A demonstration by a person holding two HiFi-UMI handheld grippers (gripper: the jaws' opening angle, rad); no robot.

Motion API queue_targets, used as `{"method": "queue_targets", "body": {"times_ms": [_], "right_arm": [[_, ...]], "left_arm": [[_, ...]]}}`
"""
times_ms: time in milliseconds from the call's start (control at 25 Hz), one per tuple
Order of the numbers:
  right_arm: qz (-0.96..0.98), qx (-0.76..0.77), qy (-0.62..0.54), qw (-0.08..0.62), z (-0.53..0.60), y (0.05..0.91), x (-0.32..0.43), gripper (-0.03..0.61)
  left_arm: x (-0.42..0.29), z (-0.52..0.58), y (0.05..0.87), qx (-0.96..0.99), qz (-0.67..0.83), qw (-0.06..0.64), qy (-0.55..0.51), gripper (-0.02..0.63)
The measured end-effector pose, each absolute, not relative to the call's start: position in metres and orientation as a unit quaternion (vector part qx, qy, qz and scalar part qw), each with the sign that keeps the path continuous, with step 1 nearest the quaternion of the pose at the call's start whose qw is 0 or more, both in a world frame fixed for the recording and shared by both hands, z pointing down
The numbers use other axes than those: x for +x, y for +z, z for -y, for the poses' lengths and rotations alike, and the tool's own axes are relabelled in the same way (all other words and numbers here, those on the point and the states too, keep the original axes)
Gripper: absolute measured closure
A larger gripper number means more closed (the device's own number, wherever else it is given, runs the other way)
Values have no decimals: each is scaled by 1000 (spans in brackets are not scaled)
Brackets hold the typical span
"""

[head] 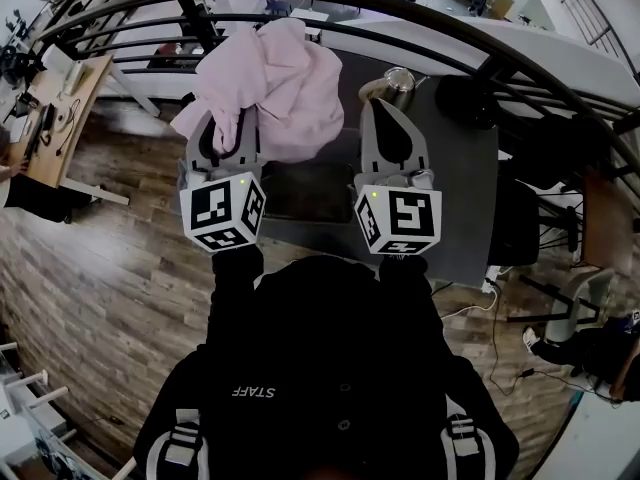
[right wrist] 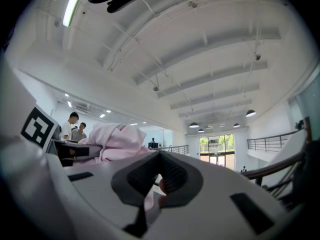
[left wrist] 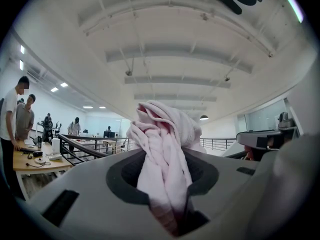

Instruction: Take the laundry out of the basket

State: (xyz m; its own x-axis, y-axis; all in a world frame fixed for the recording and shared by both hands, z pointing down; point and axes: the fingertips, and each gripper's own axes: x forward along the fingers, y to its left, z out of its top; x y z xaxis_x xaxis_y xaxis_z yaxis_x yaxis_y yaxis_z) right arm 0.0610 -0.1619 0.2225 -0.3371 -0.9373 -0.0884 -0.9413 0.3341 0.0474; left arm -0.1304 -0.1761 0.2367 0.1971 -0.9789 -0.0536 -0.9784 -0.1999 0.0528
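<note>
Left hand-held gripper [head: 228, 133]: clenched on the pink garment [head: 275, 83]. In the left gripper view a twisted rope of the cloth runs down between the two dark pads and is pinched there, with the rest bunched above the jaw tips.

Garment position: lifted clear, hanging in a loose bundle in front of the left hand-held gripper, over the far part of the dark worktop [head: 460, 198] and just short of the black railing [head: 420, 13]. One fold droops down the left side of the jaws.

Right hand-held gripper [head: 385, 108]: jaws drawn together to a point, level beside the left one. It sits just right of the garment, apart from it in the head view. A sliver of pink shows low in the gap behind its tips; cannot tell whether any cloth is caught there.

A metal cup [head: 392, 83] stands on the worktop just beyond the right jaw tips.
</note>
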Motion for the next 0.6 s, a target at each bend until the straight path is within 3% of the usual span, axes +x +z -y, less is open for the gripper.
{"method": "queue_targets", "body": {"times_ms": [600], "right_arm": [[-812,-581,37,21,162,230,66,565]], "left_arm": [[-131,176,240,773,633,6,-32,466]]}}
